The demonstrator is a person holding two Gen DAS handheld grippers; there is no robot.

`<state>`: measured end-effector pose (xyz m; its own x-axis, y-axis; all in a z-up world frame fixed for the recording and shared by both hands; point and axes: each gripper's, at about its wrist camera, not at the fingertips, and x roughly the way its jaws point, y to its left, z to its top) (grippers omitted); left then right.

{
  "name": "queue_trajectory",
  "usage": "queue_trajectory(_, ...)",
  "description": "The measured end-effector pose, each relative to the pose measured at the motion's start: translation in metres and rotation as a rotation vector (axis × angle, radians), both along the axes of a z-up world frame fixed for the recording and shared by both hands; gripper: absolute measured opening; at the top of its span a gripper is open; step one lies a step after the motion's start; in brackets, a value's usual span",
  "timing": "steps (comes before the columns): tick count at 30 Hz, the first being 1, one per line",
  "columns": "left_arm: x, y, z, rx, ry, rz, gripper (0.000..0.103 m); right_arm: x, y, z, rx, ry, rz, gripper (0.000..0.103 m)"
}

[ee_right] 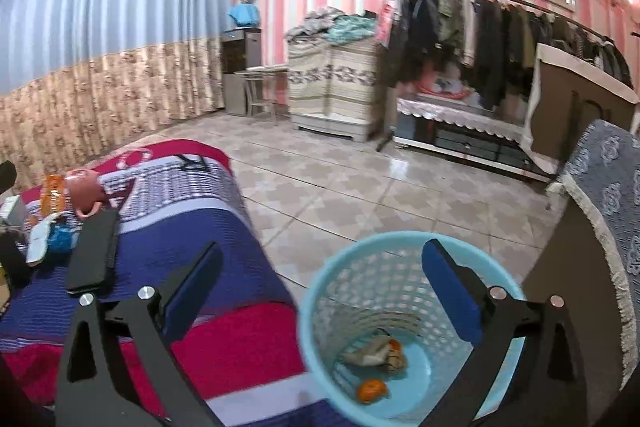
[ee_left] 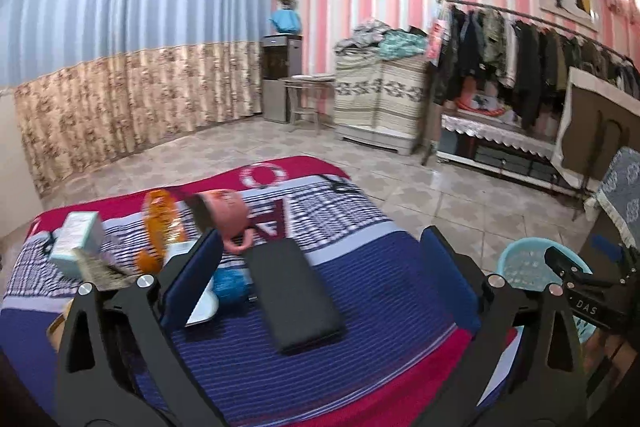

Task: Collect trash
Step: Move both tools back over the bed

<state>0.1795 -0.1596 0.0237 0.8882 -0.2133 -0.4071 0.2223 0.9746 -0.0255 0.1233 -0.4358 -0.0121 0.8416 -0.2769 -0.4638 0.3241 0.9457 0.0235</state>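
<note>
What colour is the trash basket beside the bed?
Light blue, with a perforated lattice wall; the basket shows best in the right wrist view.

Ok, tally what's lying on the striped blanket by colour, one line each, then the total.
Pink: 1, the mug
Black: 1, the flat case
Orange: 1, the snack wrapper
Teal or blue: 2, the carton and the crumpled wrapper
White: 1, the flat piece
Total: 6
</note>
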Motion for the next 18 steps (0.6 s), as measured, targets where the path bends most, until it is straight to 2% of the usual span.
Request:
queue_trajectory(4,-0.011,0.037,0.002,-0.003,-0.006,0.048,0.097,0.002,0.019,0.001,0.028,-0.008,0.057,0.098)
queue_trajectory(10,-0.024,0.088,-0.005,0.009,0.004,0.128,0.097,0.006,0.054,0.002,-0.002,-0.011,0.116,0.098)
queue_trajectory(18,-0.029,0.142,-0.031,0.017,0.052,0.207,0.097,0.016,0.097,0.000,-0.065,0.007,0.199,0.098)
